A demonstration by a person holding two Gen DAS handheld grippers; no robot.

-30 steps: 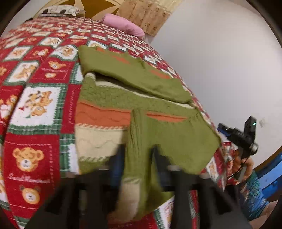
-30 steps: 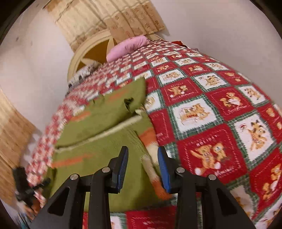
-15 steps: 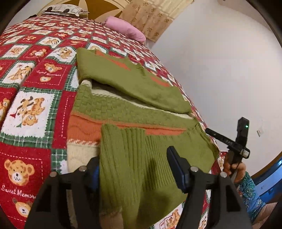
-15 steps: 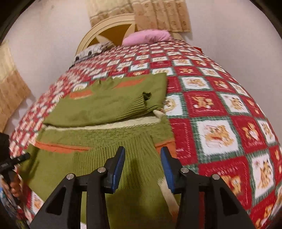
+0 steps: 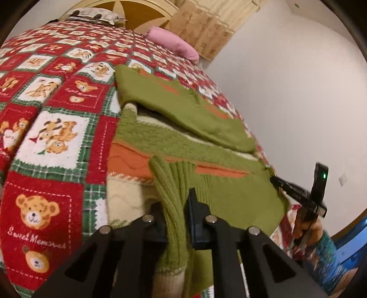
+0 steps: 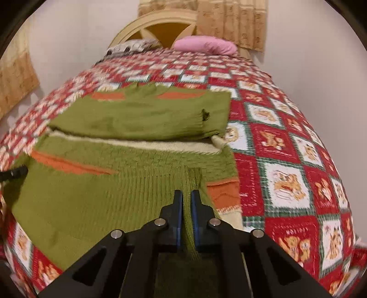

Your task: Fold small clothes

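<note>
**Now both grippers pinch the sweater's near edge**

Now my left gripper (image 5: 175,220) has just closed, its jaws clamped on a bunched ribbed fold of the green knit sweater (image 5: 183,146). My right gripper (image 6: 187,206) has just closed too, nearly shut on a thin ridge of the same ribbing. The sweater lies flat ahead of both on the teddy-bear quilt (image 5: 52,137), its far part already folded over. I judge it soft, stretchy and limp, so the ribbed edge is the sound place to hold.

White walls (image 5: 286,91), tan curtains (image 6: 231,20), a cream headboard (image 6: 160,27).
</note>
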